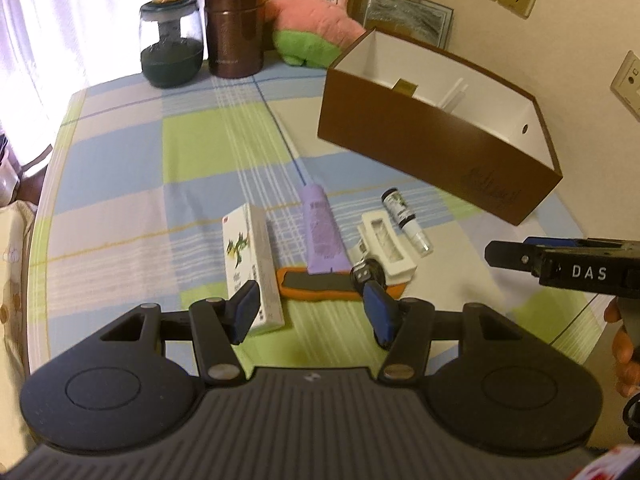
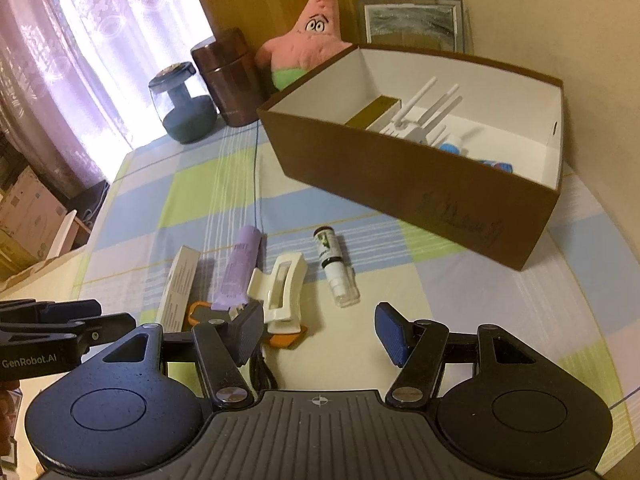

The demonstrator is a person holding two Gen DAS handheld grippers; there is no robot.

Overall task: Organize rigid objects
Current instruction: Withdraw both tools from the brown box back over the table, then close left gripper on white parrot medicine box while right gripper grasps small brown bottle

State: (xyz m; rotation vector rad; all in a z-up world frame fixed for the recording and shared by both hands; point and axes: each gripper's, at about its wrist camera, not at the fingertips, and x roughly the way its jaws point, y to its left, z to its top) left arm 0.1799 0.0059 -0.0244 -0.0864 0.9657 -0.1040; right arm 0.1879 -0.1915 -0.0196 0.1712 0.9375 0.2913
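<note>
- Left wrist view: my left gripper [image 1: 312, 312] hangs above the checked tablecloth [image 1: 160, 168] with its jaws spread wide and nothing between them.
- Just ahead of my pads lies a row of small things: a white carton [image 1: 254, 268] standing on its edge at the left, a lilac tube [image 1: 322, 232] beside it, a white hair clip [image 1: 386, 246], and a small spray bottle [image 1: 406, 220] on its side at the right.
- The tube's flat end rests on an orange-rimmed dark object [image 1: 320, 285]; a small black item [image 1: 366, 273] sits by the clip, just in front of my right pad. What it is I cannot tell.
- The brown box [image 1: 432, 148] stands open further back on the right, well apart from the row.
- My right gripper [image 1: 560, 266] comes in from the right edge; from here I cannot tell how its jaws stand.
- Right wrist view: my right gripper [image 2: 318, 334] is wide open too and empty, over bare cloth to the right of the hair clip [image 2: 280, 286].
- The spray bottle [image 2: 336, 266] lies just ahead between my fingers; the lilac tube [image 2: 238, 272] and carton [image 2: 180, 286] are to the left.
- The brown box [image 2: 400, 176] already holds a white antenna device [image 2: 416, 116], a gold-coloured box [image 2: 372, 114] and something blue.
- A plush star [image 2: 310, 44], a brown canister [image 2: 228, 76] and a glass jar [image 2: 184, 104] stand at the back.
</note>
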